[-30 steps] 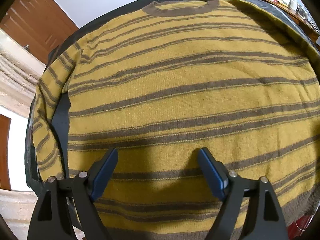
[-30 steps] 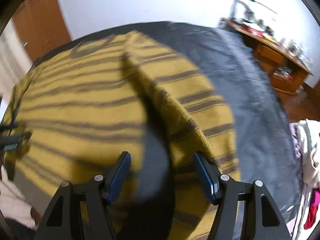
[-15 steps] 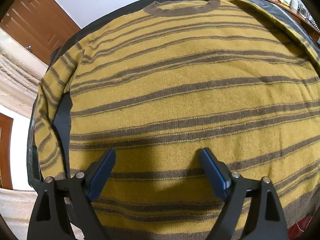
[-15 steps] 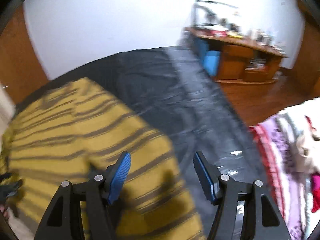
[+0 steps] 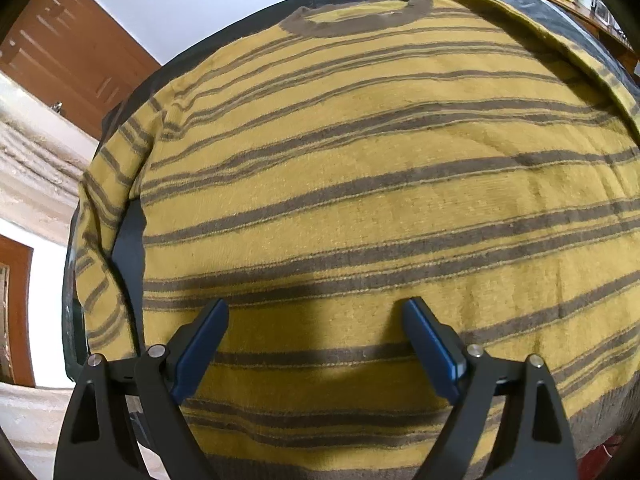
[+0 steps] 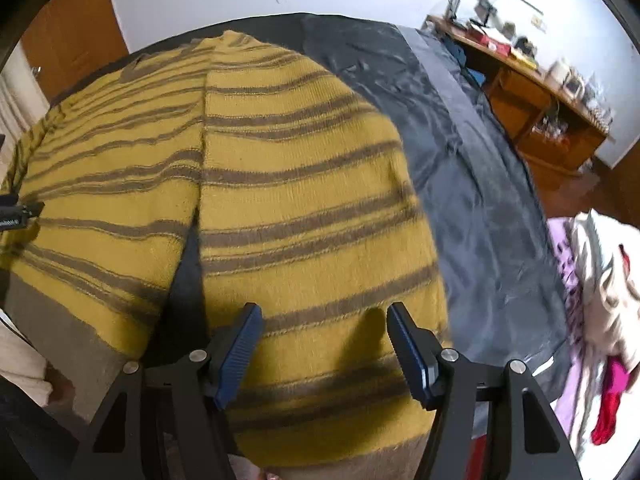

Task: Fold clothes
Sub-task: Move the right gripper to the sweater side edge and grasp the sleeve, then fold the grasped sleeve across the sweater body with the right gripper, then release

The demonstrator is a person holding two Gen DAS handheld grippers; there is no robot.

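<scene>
**Right sleeve under right claw, sweater flat on dark cover**

Dark cover (image 6: 472, 184) fills both views. Mustard striped sweater (image 5: 360, 200) lies flat on it, collar (image 5: 360, 20) at the far end, hem nearest both claws, so the long axis runs straight away from the cameras.

Right sleeve (image 6: 312, 208) runs alongside the body, with a narrow dark gap between them near the hem, cuff end nearest. Right gripper (image 6: 324, 344) points down over this sleeve near the cuff, jaws spread, nothing pinched; touching or just above, cannot tell. It is the nearer claw, so the sleeve fold is likely its job: the sleeve would swing inward across the body, toward the left.

Left gripper (image 5: 316, 336) hovers over the lower body near the hem; jaws have just been widening, spread, only flat knit between, no grip. Left sleeve (image 5: 108, 216) lies off to its left, apart from it.
</scene>
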